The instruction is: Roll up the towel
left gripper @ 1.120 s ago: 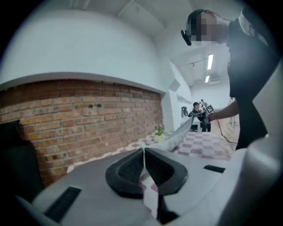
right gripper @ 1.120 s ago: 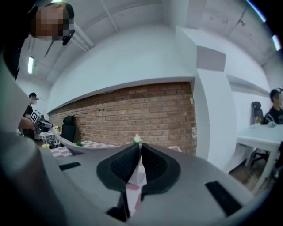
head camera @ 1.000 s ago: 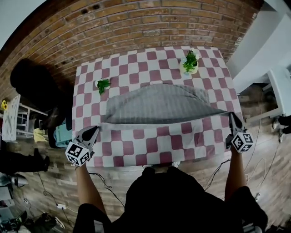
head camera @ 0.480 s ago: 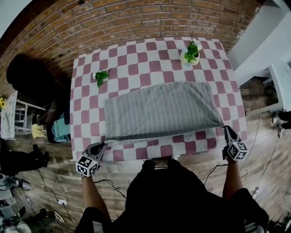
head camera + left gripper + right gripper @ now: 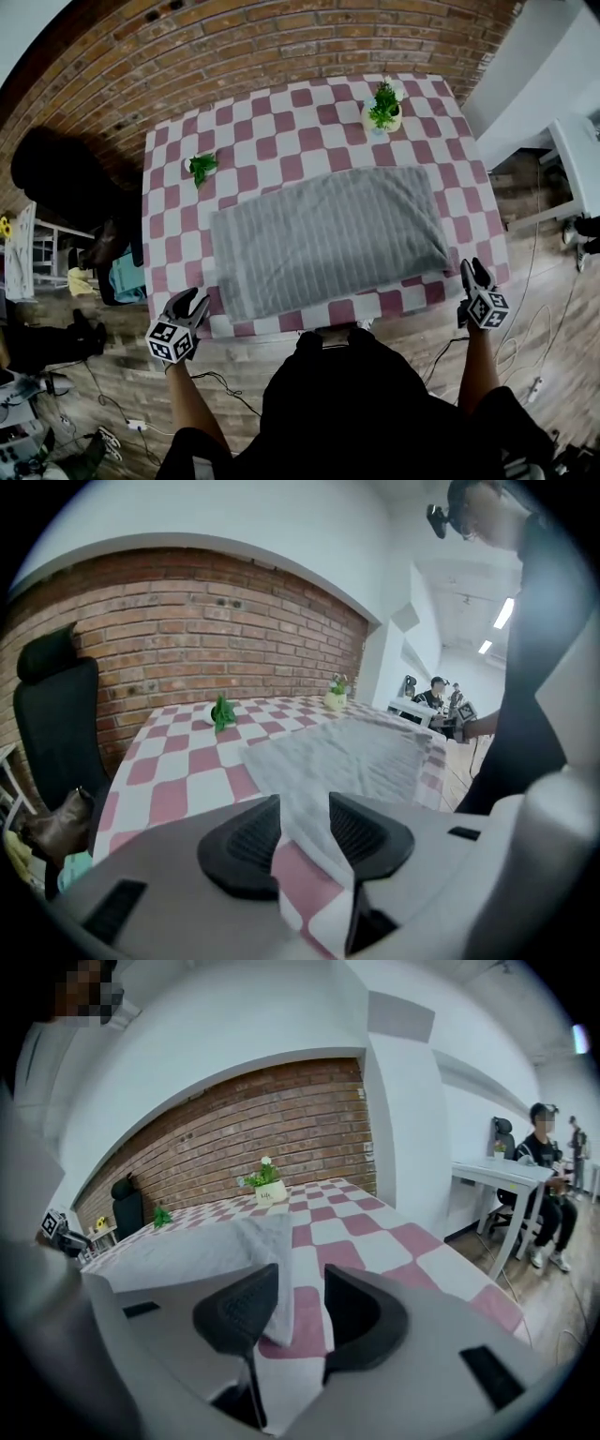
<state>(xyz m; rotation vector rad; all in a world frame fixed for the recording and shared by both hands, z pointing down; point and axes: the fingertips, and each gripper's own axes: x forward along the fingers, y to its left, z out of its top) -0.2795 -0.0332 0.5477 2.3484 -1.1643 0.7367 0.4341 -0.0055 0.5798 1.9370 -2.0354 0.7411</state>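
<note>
A grey striped towel (image 5: pixel 328 234) lies spread flat on the red-and-white checked table (image 5: pixel 272 122). My left gripper (image 5: pixel 192 300) sits at the towel's near left corner, by the table's front edge. In the left gripper view its jaws (image 5: pixel 305 803) are opening, and the towel (image 5: pixel 347 752) corner lies loose between them. My right gripper (image 5: pixel 472 270) is at the near right corner. Its jaws (image 5: pixel 302 1274) are also opening, with the towel (image 5: pixel 267 1232) corner resting slack in the gap.
A potted plant (image 5: pixel 384 108) stands at the table's far right and a small green sprig (image 5: pixel 200 167) at the far left. A black chair (image 5: pixel 56 173) is left of the table, a white desk (image 5: pixel 577 178) to the right. A seated person (image 5: pixel 544 1180) is beyond.
Both grippers came down and back toward the table's front edge with the towel's near edge. The towel went from lifted and sagging to flat. Both pairs of jaws have parted.
</note>
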